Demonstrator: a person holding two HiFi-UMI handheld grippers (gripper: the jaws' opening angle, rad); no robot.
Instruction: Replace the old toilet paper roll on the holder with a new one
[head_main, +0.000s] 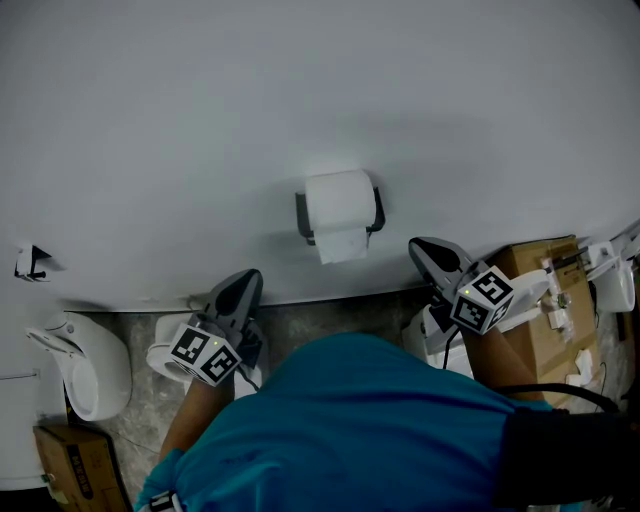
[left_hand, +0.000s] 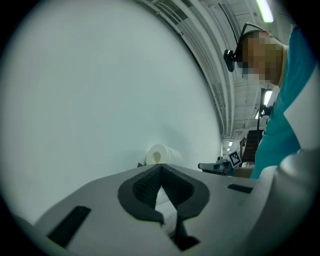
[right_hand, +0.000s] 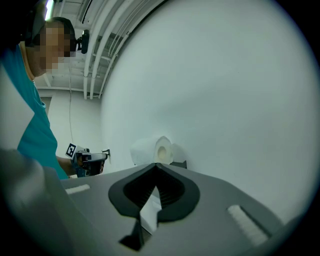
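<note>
In the middle of the head view, a fat white toilet paper roll (head_main: 339, 202) sits on a dark metal holder (head_main: 377, 213) fixed to the plain white wall (head_main: 300, 90). A loose sheet hangs down from the front of the roll. Below and to the left of the roll is the left gripper (head_main: 246, 280). It is grey with black pads, and its two jaws are pressed together with nothing between them. Below and to the right of the roll is the right gripper (head_main: 421, 246). Its jaws are pressed together too, and it holds nothing. Both grippers are apart from the roll and do not touch it. In each gripper view the roll shows just above the closed tips, against the wall, with the other gripper off to the side. The person's teal shirt (head_main: 350, 420) fills the bottom of the head view. A brown cardboard box (head_main: 545, 335) stands at the right edge. A white curved bowl (head_main: 95, 375) sits at the lower left, with a small brown box (head_main: 75, 465) in the corner below it.
</note>
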